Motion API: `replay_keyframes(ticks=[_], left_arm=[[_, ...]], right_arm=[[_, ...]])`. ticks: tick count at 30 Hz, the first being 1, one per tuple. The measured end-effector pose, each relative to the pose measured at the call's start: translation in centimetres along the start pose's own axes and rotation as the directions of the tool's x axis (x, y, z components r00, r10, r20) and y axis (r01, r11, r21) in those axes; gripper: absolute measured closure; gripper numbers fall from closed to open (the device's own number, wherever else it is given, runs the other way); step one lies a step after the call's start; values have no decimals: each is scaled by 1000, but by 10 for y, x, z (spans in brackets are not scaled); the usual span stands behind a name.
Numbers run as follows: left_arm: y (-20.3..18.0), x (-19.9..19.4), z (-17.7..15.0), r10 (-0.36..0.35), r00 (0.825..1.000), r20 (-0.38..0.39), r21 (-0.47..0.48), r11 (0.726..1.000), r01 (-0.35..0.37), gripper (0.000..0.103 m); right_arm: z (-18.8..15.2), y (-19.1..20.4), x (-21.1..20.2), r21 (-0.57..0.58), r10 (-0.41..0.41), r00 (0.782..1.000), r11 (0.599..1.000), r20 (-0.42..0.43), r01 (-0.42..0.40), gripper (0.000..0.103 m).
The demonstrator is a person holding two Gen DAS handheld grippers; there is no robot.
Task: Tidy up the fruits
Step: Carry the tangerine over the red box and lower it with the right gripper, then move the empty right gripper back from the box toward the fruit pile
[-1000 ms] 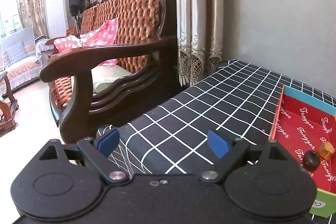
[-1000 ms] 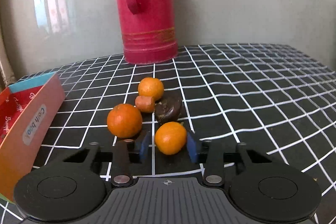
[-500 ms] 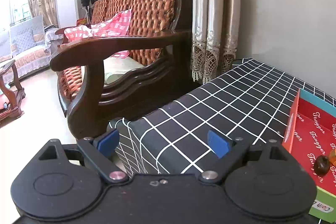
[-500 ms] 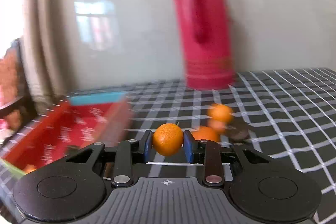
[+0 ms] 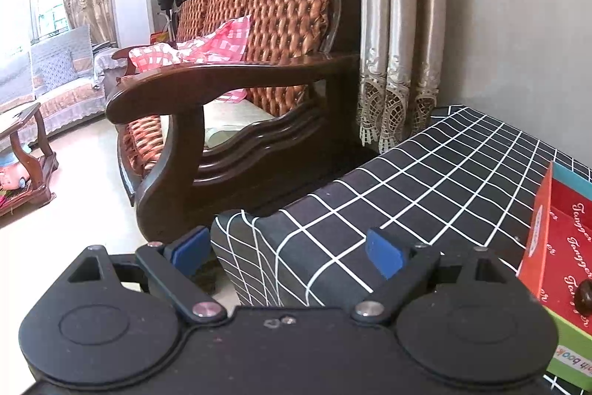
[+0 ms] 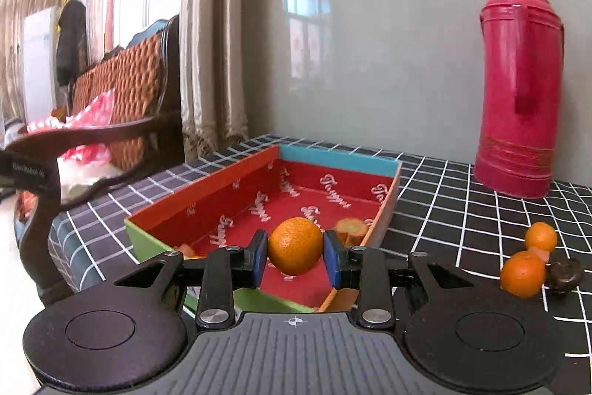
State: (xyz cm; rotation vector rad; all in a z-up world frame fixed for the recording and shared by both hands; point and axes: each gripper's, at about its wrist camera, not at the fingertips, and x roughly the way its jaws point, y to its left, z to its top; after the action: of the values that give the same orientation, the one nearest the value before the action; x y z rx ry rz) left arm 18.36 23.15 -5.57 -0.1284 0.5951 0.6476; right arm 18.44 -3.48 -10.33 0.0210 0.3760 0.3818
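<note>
My right gripper [image 6: 296, 256] is shut on a small orange [image 6: 295, 245] and holds it in the air over the near end of the red box [image 6: 229, 173]. Inside the box lies a carrot piece [image 6: 351, 228]; another orange bit [image 6: 187, 250] peeks out behind the left finger. On the cloth at the right lie two more oranges [image 6: 522, 273] [image 6: 541, 236], a carrot piece [image 6: 538, 252] between them and a dark chestnut [image 6: 564, 273]. My left gripper [image 5: 288, 252] is open and empty over the table's left corner; the red box [image 5: 540, 228] with a dark chestnut [image 5: 584, 295] sits at its right.
A tall red thermos [image 6: 518, 91] stands at the back right against the wall. The black checked tablecloth [image 5: 425, 180] ends at the left edge, beside a wooden sofa [image 5: 229, 76] and curtains [image 5: 399, 24].
My right gripper has lifted the orange off the cloth and swung left, from the fruit pile to over the red box. The left view has shifted slightly towards the sofa.
</note>
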Motion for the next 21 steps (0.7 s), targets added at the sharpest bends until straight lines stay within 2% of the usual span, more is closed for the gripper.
replay_keyframes(ticks=[3, 5, 7, 9, 14, 15, 18, 21], left_arm=[[2, 1, 0, 3, 1000, -3, -5, 1000, -3, 18], [1, 0, 0, 2, 1000, -4, -5, 1000, -2, 18], [0, -1, 0, -2, 1000, -3, -1, 1000, 2, 18], [-3, -1, -1, -5, 1000, -1, 5, 1000, 5, 18], [-12, -3, -2, -16, 1000, -2, 18, 1000, 16, 18], [-14, -4, -3, -18, 1000, -2, 21, 1000, 18, 18], [-21, -5, -4, -26, 1000, -3, 32, 999, 26, 18], [-29, -8, -5, -39, 999, -3, 44, 998, 39, 18]], right_arm=[[0, 0, 2, 11, 7, 1000, 1000, -11, -7, 69], [0, -1, 3, 25, 6, 1000, 1000, -6, -6, 64], [1, -3, 0, 32, 10, 1000, 999, 9, -10, 50], [2, -3, -6, 23, -5, 999, 1000, 35, 5, 41], [4, -9, -16, 25, -67, 995, 998, 75, 65, 33], [4, -11, -18, 28, -82, 994, 996, 79, 80, 29], [6, -17, -23, 51, -149, 984, 988, 93, 145, 6], [7, -24, -31, 63, -216, 969, 976, 116, 210, 0]])
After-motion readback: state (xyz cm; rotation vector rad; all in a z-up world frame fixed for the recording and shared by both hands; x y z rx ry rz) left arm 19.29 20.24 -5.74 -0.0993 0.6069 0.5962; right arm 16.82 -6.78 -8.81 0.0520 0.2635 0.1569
